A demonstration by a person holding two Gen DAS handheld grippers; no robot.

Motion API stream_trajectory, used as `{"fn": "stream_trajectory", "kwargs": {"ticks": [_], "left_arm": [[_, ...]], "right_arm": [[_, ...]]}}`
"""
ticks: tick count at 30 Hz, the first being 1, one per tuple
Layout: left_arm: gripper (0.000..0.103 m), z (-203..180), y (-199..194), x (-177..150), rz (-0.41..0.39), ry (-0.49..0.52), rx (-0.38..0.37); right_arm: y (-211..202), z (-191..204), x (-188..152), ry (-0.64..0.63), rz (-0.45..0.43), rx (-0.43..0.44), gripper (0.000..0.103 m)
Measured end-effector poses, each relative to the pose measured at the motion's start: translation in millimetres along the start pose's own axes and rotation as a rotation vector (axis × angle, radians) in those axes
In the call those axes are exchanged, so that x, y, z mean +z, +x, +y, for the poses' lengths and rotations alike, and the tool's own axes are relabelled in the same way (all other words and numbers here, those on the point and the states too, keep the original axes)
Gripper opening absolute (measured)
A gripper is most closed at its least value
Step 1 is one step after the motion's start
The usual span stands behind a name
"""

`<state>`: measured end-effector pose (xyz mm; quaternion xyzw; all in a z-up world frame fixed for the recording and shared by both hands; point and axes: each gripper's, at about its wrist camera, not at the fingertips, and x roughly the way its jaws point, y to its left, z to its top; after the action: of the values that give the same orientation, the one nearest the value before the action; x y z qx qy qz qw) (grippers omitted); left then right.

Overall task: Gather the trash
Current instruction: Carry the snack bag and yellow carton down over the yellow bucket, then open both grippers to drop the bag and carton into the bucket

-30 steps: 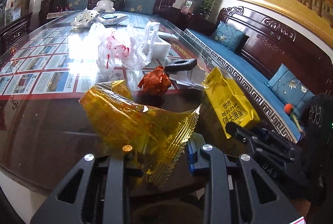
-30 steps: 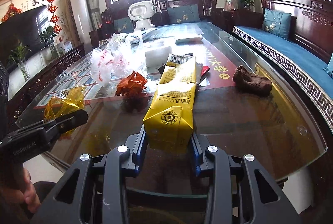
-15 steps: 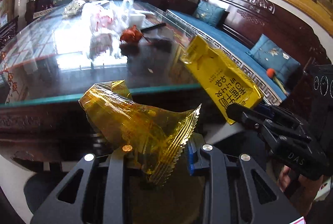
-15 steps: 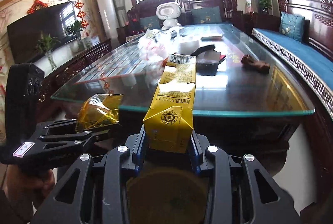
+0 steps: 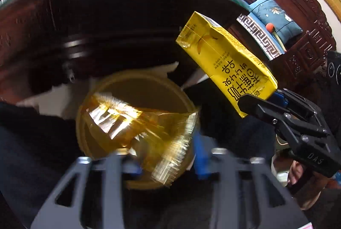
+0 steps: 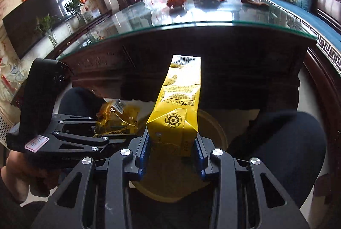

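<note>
A crinkled, glossy amber cellophane wrapper [image 5: 136, 122] sits between the matt black plastic fingers of the left claw [image 5: 164, 165]. The right claw [image 6: 172, 150], blue-padded with bright metal screws, pinches a creased yellow paper carton [image 6: 181, 105]. Beyond it, the dark polished wood surface [image 6: 213, 16] carries a reflective glass top.

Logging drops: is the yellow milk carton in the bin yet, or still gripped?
Still gripped. The right gripper clamps the yellow carton by its base, above the round bin, not inside it.
</note>
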<state>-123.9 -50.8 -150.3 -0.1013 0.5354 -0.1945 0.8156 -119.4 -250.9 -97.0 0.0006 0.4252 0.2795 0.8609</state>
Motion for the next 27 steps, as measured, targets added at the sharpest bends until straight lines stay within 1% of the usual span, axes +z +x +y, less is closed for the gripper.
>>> {"fn": "stream_trajectory", "kwargs": {"ticks": [1,5,8,12,16,20,27], "left_arm": [[0.076,0,1,-3,0.012,-0.004,-0.015],[0.080,-1,1,-8,0.015,0.021,-0.004],[0.082,0,1,-7,0.019,0.016,0.009],[0.082,4,1,-3,0.012,0.010,0.048],[0.082,10,0,2,-0.001,-0.003,0.077],[0.082,18,-2,6,-0.006,-0.016,0.082],[0.082,22,-5,14,-0.024,-0.017,0.090]], "right_arm": [[2,-1,-2,0.001,0.006,-0.002,0.035],[13,-3,-11,0.000,0.045,-0.003,0.035],[20,-1,-12,-0.005,0.062,0.000,0.035],[28,1,-14,-0.015,0.088,0.006,0.035],[35,4,-14,-0.018,0.115,0.030,0.036],[40,10,-13,-0.058,0.123,-0.001,0.037],[42,11,-6,-0.066,0.122,0.010,0.037]]}}
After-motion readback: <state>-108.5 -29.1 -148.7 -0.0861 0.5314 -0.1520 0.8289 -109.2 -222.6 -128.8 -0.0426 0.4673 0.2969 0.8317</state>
